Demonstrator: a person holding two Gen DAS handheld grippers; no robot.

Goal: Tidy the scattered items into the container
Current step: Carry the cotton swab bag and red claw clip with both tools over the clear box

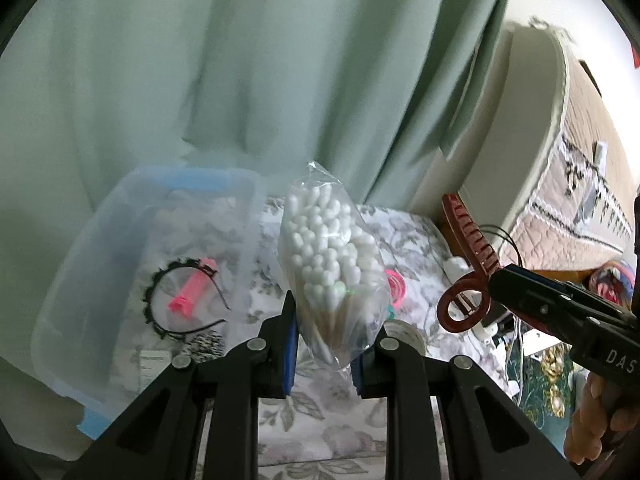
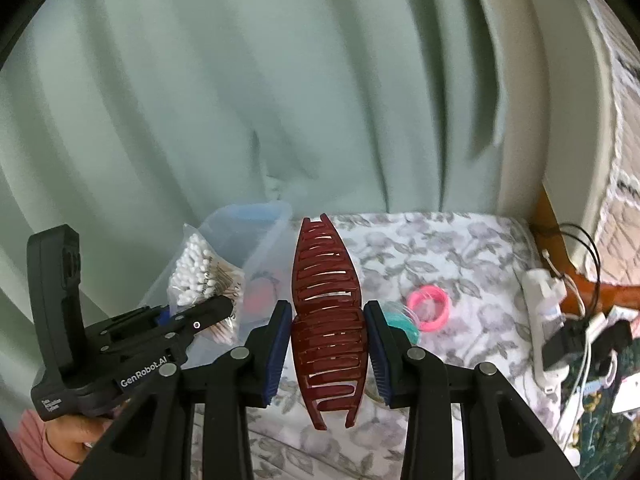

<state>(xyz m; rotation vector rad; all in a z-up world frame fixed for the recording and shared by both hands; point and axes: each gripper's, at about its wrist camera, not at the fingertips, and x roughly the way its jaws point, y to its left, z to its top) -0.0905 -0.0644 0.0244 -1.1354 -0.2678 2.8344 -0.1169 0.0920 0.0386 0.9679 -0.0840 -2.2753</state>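
Note:
My left gripper (image 1: 328, 344) is shut on a clear bag of cotton swabs (image 1: 332, 264) and holds it up beside the clear plastic container (image 1: 80, 280), which holds a black headband (image 1: 160, 300) and a pink clip (image 1: 194, 286). My right gripper (image 2: 327, 344) is shut on a dark red claw hair clip (image 2: 326, 320) held above the floral cloth. In the left wrist view the clip (image 1: 468, 256) and right gripper (image 1: 496, 284) are at the right. In the right wrist view the swab bag (image 2: 200, 272), left gripper (image 2: 228, 306) and container (image 2: 260, 232) are at the left.
A pink coil hair tie (image 2: 428, 300) and a teal one (image 2: 400, 320) lie on the floral cloth (image 2: 440, 248). A white power strip (image 2: 544, 320) with cables lies at the right edge. A green curtain (image 2: 280, 80) hangs behind.

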